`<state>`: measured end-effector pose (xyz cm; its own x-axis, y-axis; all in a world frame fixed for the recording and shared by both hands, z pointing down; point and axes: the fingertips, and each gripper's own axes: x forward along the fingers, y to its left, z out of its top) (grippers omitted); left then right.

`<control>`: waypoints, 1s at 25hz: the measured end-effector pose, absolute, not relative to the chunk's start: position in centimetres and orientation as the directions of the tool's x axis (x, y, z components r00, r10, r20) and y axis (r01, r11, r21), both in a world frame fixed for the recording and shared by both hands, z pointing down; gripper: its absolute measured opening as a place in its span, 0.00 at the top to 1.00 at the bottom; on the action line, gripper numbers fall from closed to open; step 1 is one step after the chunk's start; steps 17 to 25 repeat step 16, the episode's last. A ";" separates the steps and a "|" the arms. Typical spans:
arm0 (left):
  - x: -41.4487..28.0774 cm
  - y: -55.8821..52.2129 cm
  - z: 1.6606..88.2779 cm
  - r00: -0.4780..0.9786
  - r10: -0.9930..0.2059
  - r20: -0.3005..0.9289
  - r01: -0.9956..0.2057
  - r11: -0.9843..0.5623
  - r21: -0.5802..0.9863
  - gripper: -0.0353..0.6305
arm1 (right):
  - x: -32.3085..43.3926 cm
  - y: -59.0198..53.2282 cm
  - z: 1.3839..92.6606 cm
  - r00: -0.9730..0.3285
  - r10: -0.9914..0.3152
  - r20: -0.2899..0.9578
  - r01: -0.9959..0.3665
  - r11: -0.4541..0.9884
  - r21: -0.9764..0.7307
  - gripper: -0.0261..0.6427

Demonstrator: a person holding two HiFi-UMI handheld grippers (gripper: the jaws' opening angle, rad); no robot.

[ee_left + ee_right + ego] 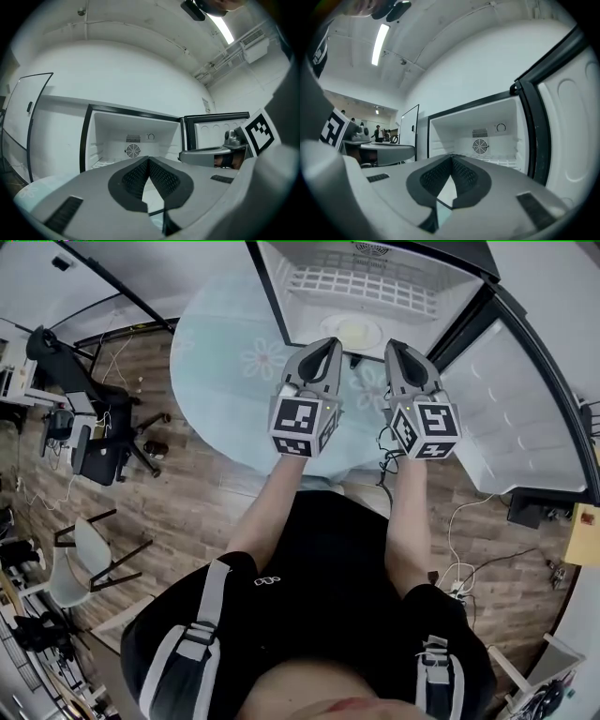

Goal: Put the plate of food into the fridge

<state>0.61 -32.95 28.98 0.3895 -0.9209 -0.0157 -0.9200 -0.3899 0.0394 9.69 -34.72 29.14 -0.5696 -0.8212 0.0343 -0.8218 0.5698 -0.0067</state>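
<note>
A white plate with pale yellow food (358, 332) lies low in the open white fridge (281, 296), just inside the opening. My left gripper (328, 341) and right gripper (398, 345) are held side by side in front of it, pointing level at the fridge. Both are shut, with tips meeting and nothing between them. In the left gripper view the shut left gripper (148, 159) faces the fridge interior (133, 140). The right gripper view has the shut right gripper (451, 158) before the back wall fan (479, 146). The jaws hide the plate in both gripper views.
The fridge door (525, 409) stands open to the right. A round pale-green table (225, 362) lies under the grippers. A wire shelf (352, 282) sits in the fridge's upper part. Chairs (94, 446) stand at the left, cables (459, 568) on the floor at the right.
</note>
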 end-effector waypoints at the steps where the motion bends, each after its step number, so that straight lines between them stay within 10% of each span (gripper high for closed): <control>1: 0.6 -32.8 29.1 0.388 -0.922 -0.013 -0.921 -0.388 0.039 0.94 | 9.7 -34.5 29.1 -0.569 -0.822 0.032 -0.822 0.569 -0.007 0.96; 25: -0.9 -33.0 29.5 0.380 -0.925 0.004 -0.924 -0.380 0.046 0.94 | 9.1 -34.9 28.9 -0.551 -0.834 0.035 -0.835 0.551 -0.011 0.96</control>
